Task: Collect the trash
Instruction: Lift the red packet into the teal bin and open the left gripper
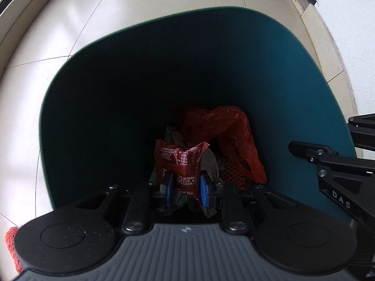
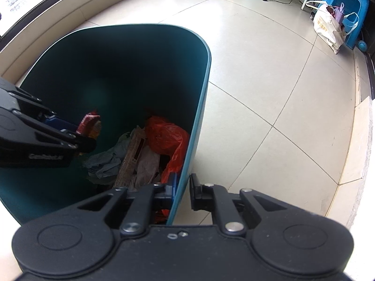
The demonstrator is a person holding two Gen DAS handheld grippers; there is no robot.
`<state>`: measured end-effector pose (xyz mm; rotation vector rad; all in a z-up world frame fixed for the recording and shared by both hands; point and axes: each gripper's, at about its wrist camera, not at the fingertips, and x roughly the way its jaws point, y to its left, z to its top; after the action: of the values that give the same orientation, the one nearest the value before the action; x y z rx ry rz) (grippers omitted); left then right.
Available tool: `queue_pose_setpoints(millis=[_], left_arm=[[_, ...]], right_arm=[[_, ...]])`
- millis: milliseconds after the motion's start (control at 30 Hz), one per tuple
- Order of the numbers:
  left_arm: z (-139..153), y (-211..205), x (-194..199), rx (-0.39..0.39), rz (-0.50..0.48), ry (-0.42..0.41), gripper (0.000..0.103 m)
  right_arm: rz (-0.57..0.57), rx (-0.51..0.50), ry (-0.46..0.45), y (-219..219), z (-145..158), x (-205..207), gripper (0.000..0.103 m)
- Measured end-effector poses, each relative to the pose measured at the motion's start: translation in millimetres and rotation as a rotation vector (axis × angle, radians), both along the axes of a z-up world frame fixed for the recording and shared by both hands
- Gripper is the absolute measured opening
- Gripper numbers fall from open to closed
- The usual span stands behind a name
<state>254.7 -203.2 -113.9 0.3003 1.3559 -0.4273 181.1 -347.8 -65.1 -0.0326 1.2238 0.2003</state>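
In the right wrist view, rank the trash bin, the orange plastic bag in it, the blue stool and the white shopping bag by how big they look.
1. trash bin, by far the largest.
2. orange plastic bag.
3. blue stool and white shopping bag: these look alike, and both stand far from the camera, so their order is unsure.

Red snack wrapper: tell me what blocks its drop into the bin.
Nothing visible does. The left tool holds the red snack wrapper inside the teal bin, directly above the red plastic bag and other trash.
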Motion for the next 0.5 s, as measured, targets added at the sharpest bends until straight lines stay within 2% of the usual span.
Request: queue_pose_setpoints(millis=[100,233,267,333,400,500], left_arm=[[-16.5,-3.3,6.6,0.028,0.01,0.059,0.024],[-28.5,-5.4,10.9,0.058,0.013,0.083,0.025],[-29.8,-5.1,11.7,0.055,0.02,0.088,0.028],[-27.1,1.1,12.6,0.033,0.037,0.092,0.04],[-19.4,6.3,11.5,0.003,0.051,0.071,0.065],[-4.1,13.4,5.9,-0.036,0.053,0.03,0.067]], right_arm=[[-0.011,0.025,0.002,-4.1,0.9,0.4,0.014],[-0.02,0.042,0.0,-10.5,2.8,0.7,0.015],[-0.024,0.05,0.0,-12.6,3.7,0.6,0.016],[-0.031,0.069,-0.003,-16.4,7.6,0.1,0.018],[-0.035,0.078,-0.011,-18.9,12.7,-1.7,0.02],[-0.035,0.089,-0.041,-22.1,26.6,-7.0,0.024]])
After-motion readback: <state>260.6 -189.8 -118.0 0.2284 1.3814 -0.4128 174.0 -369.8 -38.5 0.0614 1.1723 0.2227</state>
